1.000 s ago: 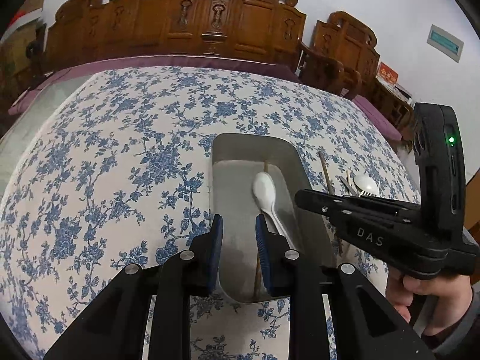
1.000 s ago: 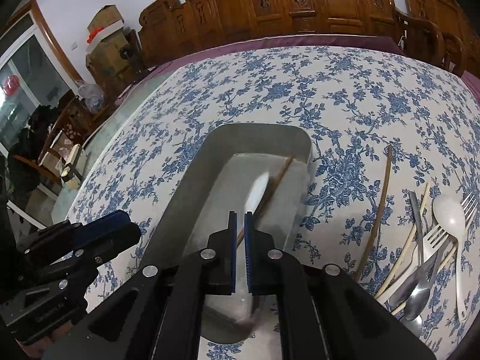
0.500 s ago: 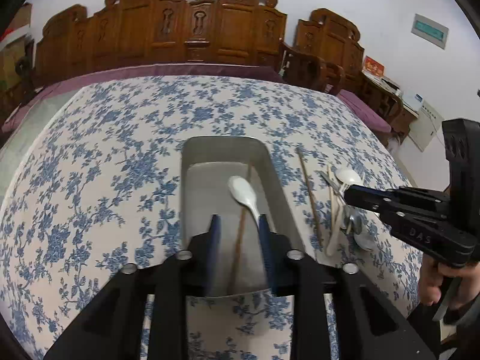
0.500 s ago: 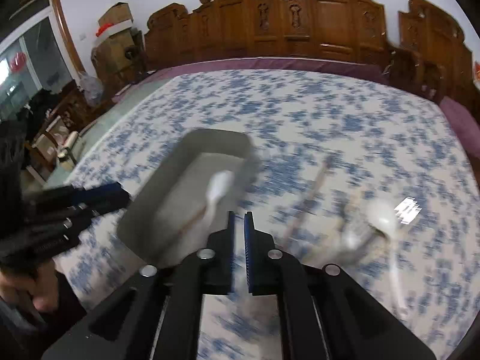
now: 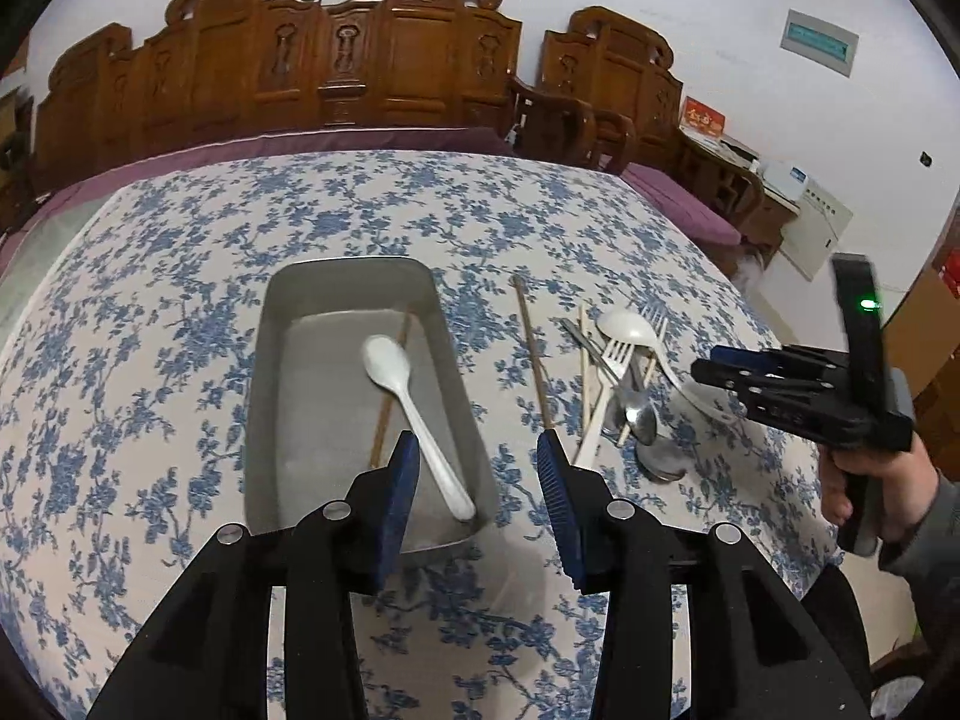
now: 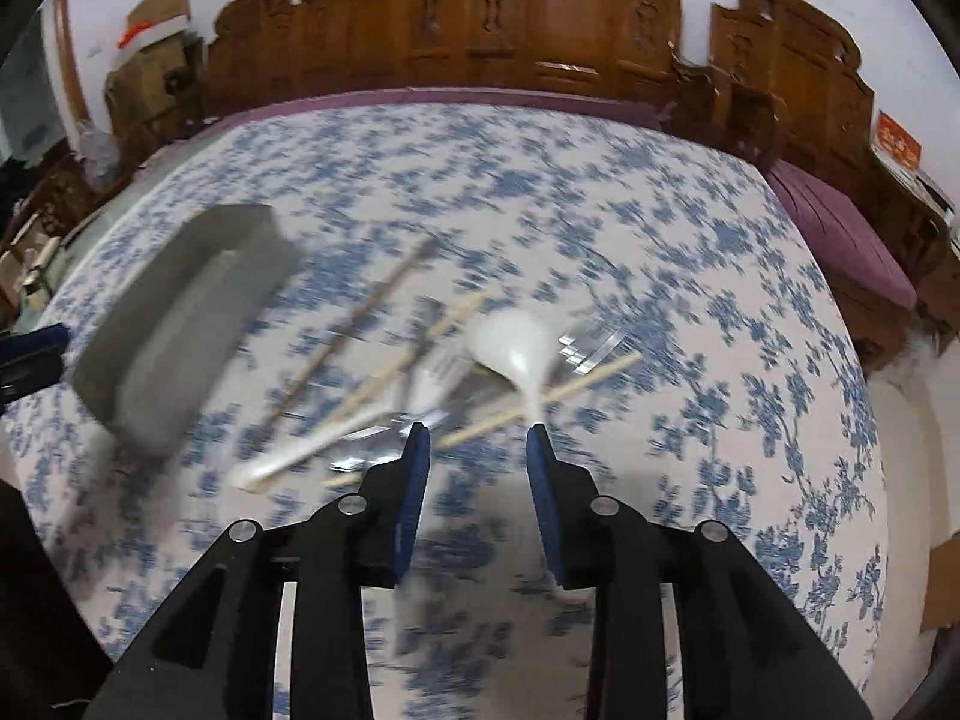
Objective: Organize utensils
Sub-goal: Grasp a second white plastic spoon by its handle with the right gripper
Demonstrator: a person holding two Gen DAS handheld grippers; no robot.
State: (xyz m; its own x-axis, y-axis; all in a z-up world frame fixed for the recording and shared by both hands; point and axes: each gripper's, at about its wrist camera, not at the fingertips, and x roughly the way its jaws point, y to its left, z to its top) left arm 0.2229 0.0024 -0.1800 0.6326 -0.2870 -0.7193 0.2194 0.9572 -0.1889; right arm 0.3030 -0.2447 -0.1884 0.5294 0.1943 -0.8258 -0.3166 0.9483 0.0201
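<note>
A grey metal tray (image 5: 264, 396) lies on the floral tablecloth; it also shows blurred in the right wrist view (image 6: 180, 312). In it lie a white plastic spoon (image 5: 414, 414) and a brown chopstick (image 5: 390, 384). To its right is a heap of utensils (image 5: 624, 390): forks, metal spoons, pale chopsticks, a white spoon (image 6: 516, 354) and a dark chopstick (image 5: 531, 348). My left gripper (image 5: 477, 480) is open and empty over the tray's near right corner. My right gripper (image 6: 477, 456) is open and empty just before the heap.
The table (image 5: 180, 240) carries a blue floral cloth. Carved wooden chairs (image 5: 336, 66) stand along the far edge. The right gripper's body and the hand holding it (image 5: 840, 414) are at the right of the left wrist view.
Both grippers have opened. The right gripper has swung right from above the tray to the utensil heap. The left gripper has pulled back and shifted right.
</note>
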